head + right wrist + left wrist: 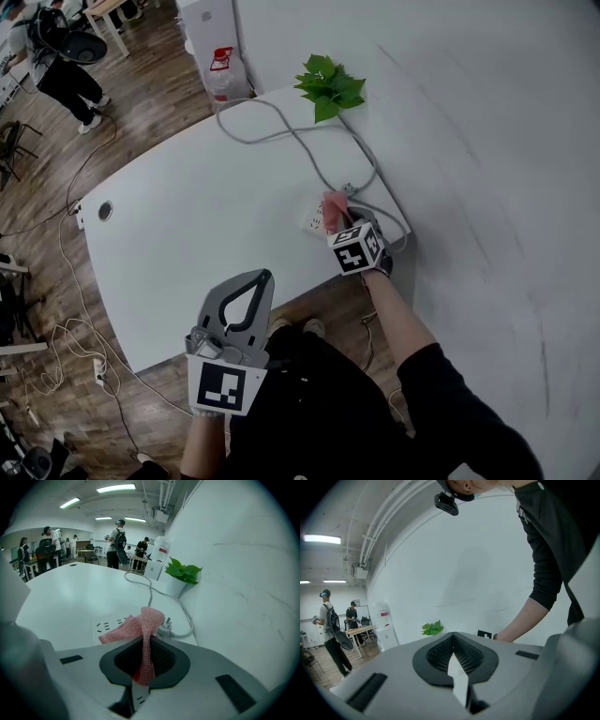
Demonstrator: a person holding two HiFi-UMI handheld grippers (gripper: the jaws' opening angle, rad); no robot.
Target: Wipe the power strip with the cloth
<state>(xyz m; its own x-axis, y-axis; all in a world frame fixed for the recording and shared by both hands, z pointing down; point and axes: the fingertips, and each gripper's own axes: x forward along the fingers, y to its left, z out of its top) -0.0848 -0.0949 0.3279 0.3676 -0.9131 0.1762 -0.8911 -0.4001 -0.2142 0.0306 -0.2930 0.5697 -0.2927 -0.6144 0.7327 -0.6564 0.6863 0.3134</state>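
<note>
A white power strip lies near the table's right end, close to the wall. A pink knitted cloth drapes over its near end, and my right gripper is shut on that cloth just above the strip. My left gripper hangs off the table's near edge in front of the person's body, jaws shut with nothing between them, pointing up at the wall. A grey cable runs from the strip's plug toward the table's far end.
A potted green plant stands against the wall at the table's far corner. The white table has a round cable hole at its left end. Several people and desks are far off in the room.
</note>
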